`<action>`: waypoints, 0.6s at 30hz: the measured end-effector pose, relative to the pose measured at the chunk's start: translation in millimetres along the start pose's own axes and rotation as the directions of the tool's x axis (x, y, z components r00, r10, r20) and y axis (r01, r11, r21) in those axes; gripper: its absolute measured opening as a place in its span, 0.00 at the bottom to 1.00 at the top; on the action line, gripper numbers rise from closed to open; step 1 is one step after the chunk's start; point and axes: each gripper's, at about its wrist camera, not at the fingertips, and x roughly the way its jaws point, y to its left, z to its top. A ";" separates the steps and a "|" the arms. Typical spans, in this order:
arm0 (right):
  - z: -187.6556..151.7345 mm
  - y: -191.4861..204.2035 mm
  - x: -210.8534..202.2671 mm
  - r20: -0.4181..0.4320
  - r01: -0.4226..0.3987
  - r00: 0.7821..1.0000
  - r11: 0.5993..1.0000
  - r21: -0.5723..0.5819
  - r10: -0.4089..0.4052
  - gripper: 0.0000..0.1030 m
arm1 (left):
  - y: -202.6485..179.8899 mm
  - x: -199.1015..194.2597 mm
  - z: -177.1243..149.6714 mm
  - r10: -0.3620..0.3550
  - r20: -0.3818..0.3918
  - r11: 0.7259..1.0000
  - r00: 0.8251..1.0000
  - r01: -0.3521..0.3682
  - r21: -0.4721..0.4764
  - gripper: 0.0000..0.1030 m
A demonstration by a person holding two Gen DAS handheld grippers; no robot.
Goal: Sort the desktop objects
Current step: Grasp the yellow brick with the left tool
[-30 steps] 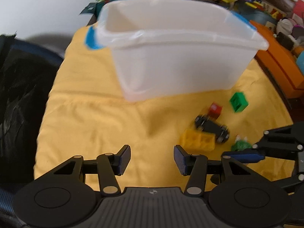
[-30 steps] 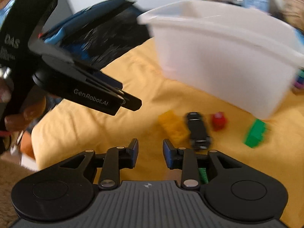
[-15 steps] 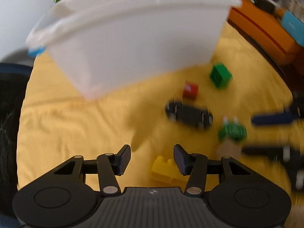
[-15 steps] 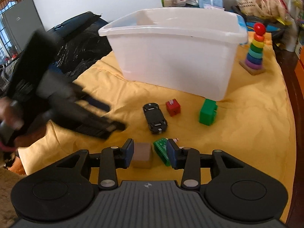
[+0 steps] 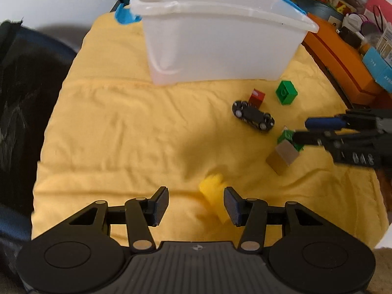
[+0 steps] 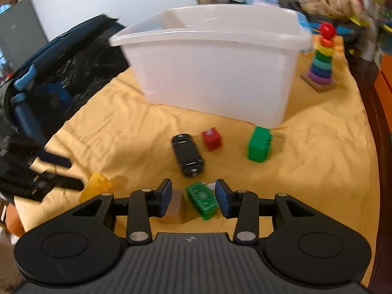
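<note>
A white plastic bin stands on a yellow cloth. In front of it lie a black toy car, a red cube and a green block. My left gripper is open around a yellow brick, which sits near the right pad. My right gripper is open around a green ridged piece and a tan block.
A rainbow ring stacker stands right of the bin. A black and blue bag lies off the cloth's left edge. Orange boxes and clutter line the right and back.
My left gripper has moved down and closer, so the yellow brick now sits between its fingers. My right gripper has opened wider over the tan block and green piece.
</note>
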 end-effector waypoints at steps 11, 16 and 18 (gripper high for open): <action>0.9 -10.4 4.0 -0.002 -0.010 1.000 0.999 0.032 0.010 0.42 | -50.5 20.1 9.6 -0.035 0.044 0.990 0.998 0.028 0.141 0.52; -2.0 -8.2 2.8 -0.006 -0.015 1.000 1.000 0.023 0.015 0.42 | -51.6 42.4 10.1 0.024 -0.015 0.992 1.000 -0.022 0.121 0.50; -3.5 -10.2 1.0 -0.001 -0.012 1.000 0.999 0.032 0.012 0.42 | -34.2 34.4 9.1 0.040 0.002 0.997 0.999 -0.040 0.066 0.50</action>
